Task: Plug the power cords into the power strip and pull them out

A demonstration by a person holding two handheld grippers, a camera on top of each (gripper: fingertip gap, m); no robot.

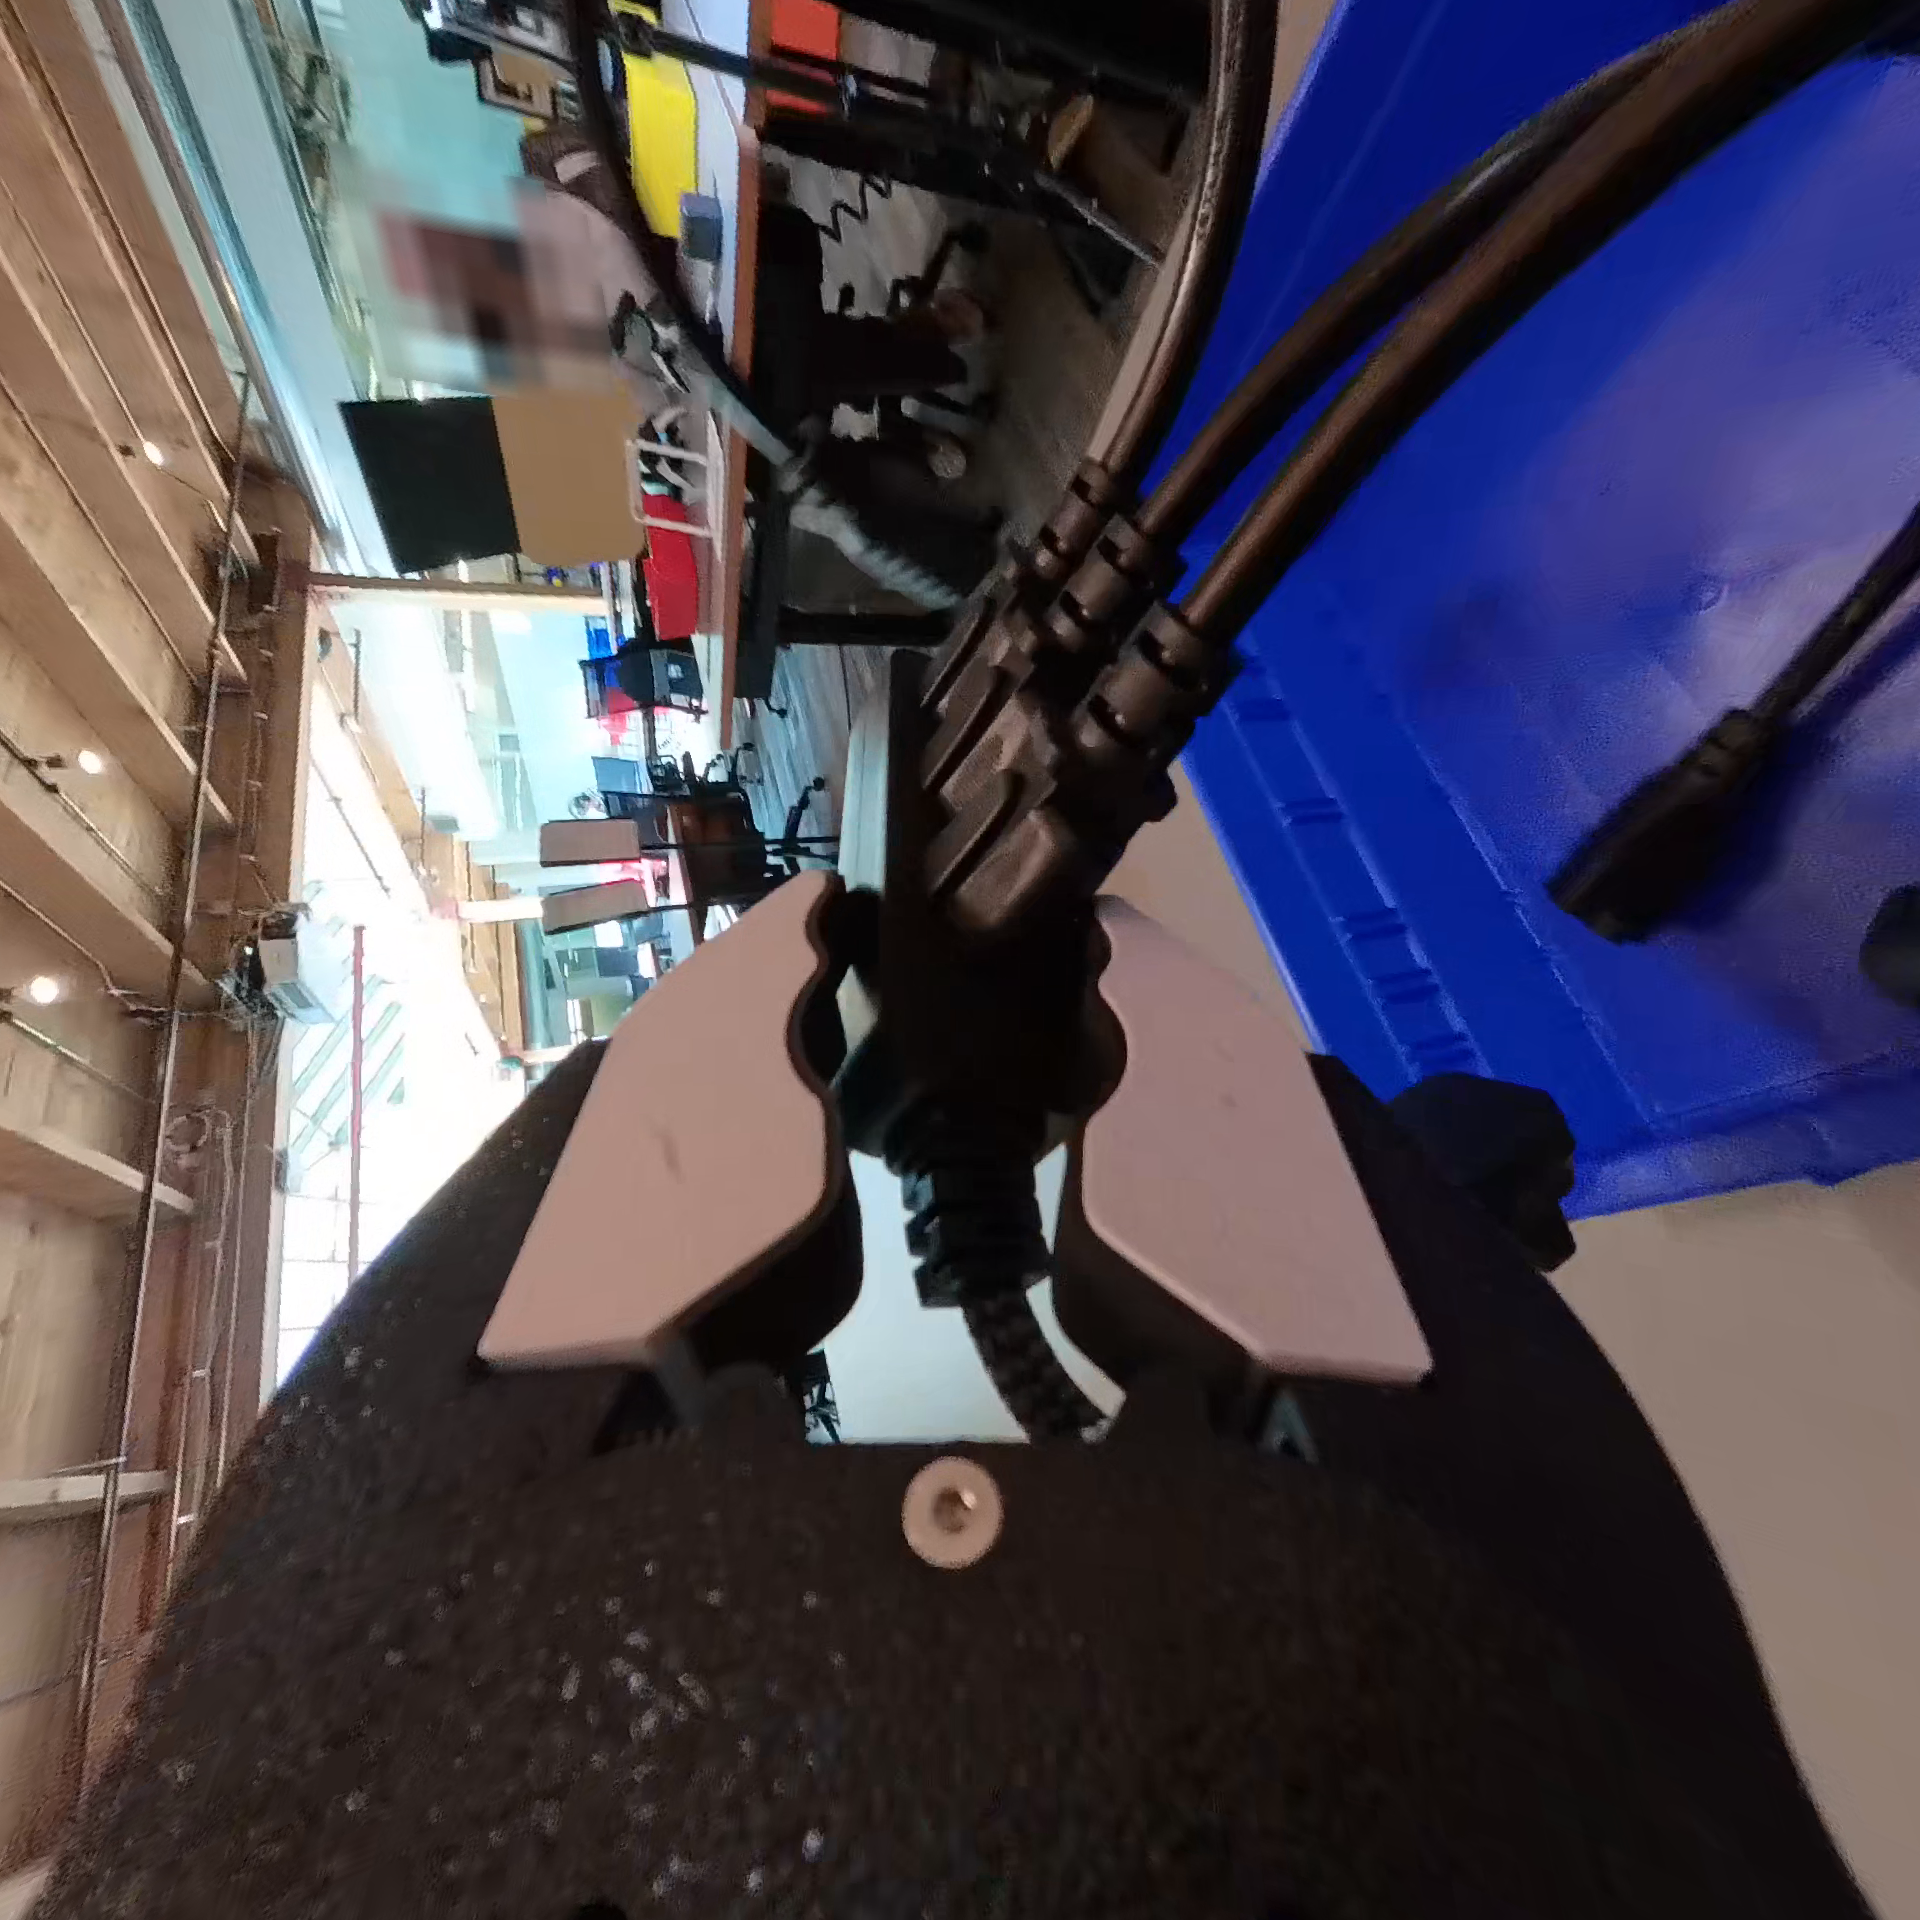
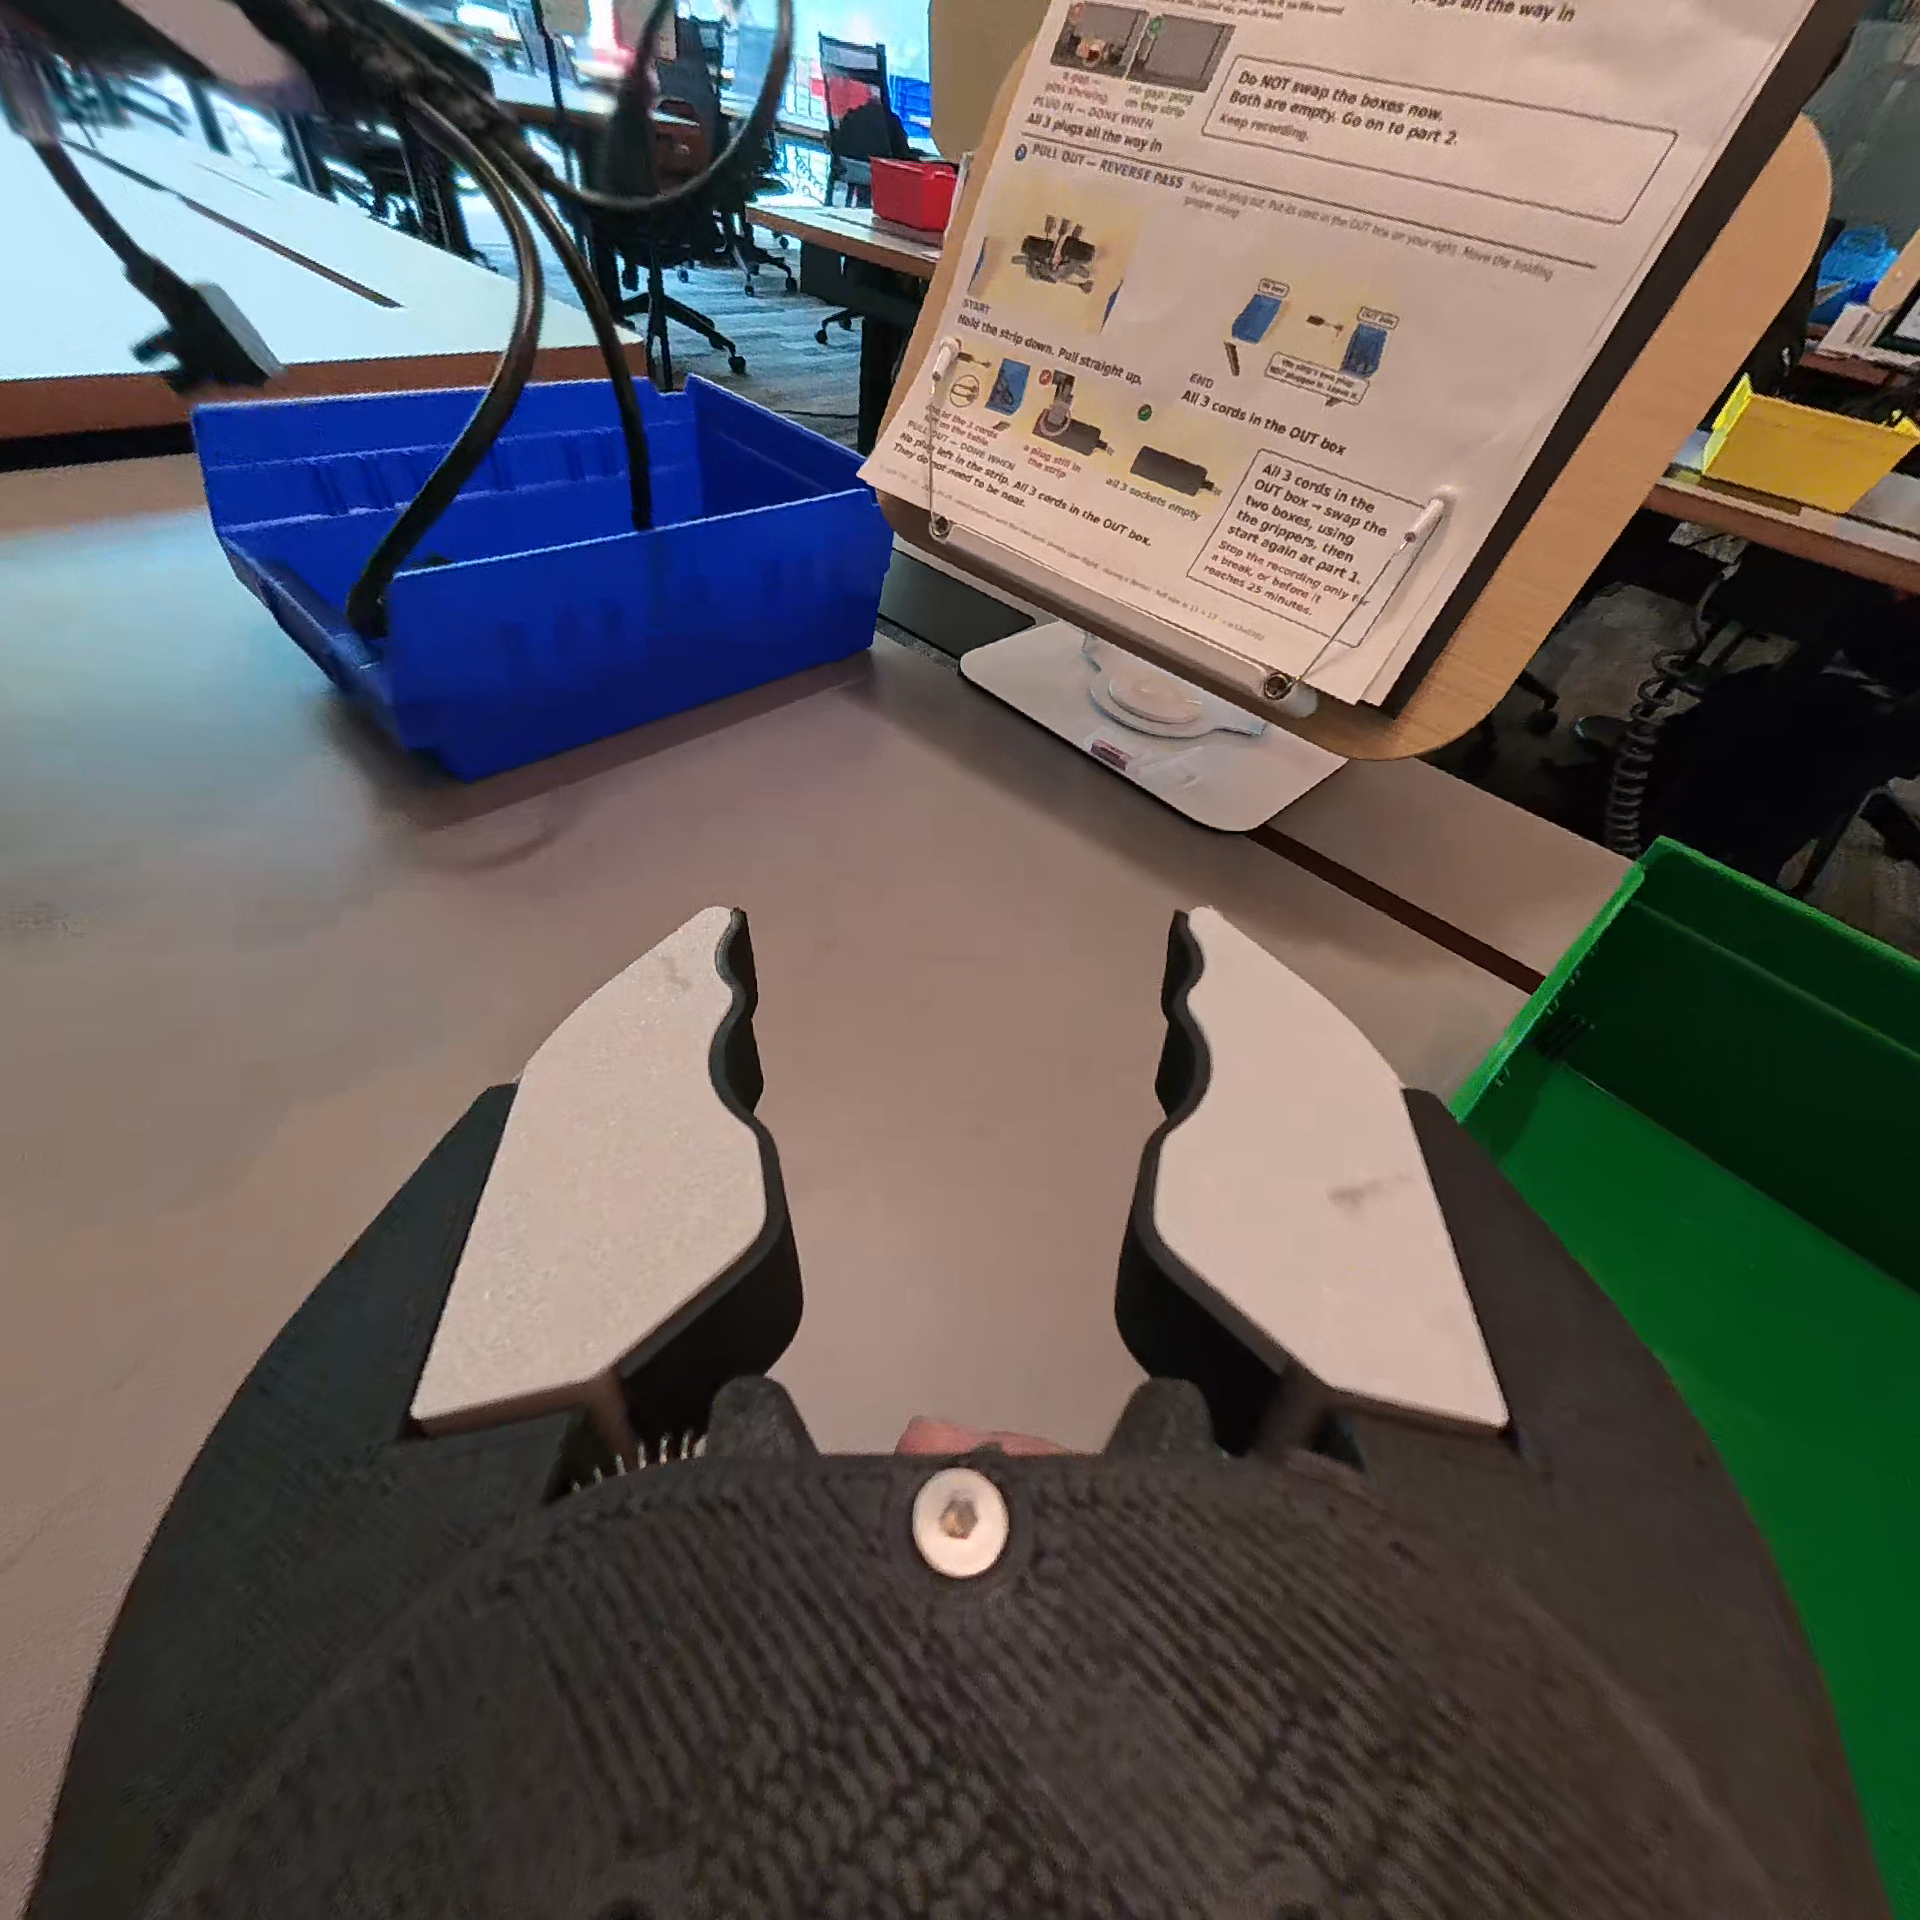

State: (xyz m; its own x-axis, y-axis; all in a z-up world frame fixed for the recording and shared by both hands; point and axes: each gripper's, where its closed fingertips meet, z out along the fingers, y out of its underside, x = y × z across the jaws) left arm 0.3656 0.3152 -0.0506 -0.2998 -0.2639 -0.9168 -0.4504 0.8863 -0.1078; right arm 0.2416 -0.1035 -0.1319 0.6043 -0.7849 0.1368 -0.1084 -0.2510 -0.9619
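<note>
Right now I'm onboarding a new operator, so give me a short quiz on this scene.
1. True or false: the right gripper has its jaws shut on a cord.
2. The cords hang down into which bin? A) blue bin B) green bin C) yellow bin
3. Fill in: ___ plugs sit in the strip.
Key: 1 false, the jaws are open and empty; 2 A; 3 three.
</note>
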